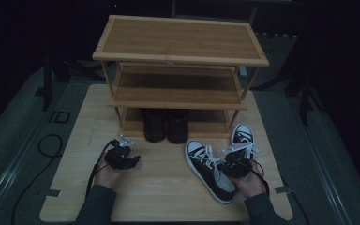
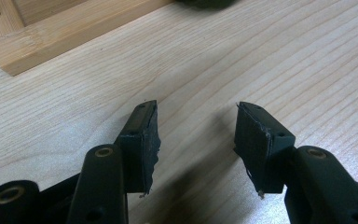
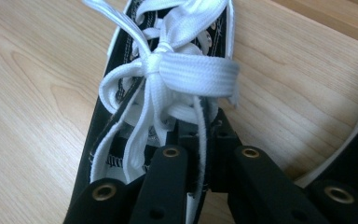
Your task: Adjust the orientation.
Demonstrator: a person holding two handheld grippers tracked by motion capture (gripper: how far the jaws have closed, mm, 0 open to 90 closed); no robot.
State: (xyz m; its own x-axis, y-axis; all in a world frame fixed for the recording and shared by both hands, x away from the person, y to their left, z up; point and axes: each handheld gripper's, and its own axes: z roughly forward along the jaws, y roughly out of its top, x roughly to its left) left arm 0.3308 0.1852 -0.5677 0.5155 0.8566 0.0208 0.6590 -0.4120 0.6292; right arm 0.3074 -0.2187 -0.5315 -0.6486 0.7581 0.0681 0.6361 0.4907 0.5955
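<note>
Overhead, the left gripper (image 1: 132,161) rests on the wooden table (image 1: 168,187) before a bamboo shoe rack (image 1: 180,47) whose bottom shelf holds a pair of dark boots (image 1: 166,124). The right gripper (image 1: 228,165) sits at the collar of the nearer black canvas sneaker (image 1: 209,169); a second sneaker (image 1: 242,136) lies just beside it.

Along the left gripper (image 2: 196,135), the jaws stand apart over bare table (image 2: 261,56), nothing between them.

Along the right gripper (image 3: 200,140), the jaws are pinched on the sneaker's (image 3: 102,126) fabric edge beneath the white laces (image 3: 186,72).
</note>
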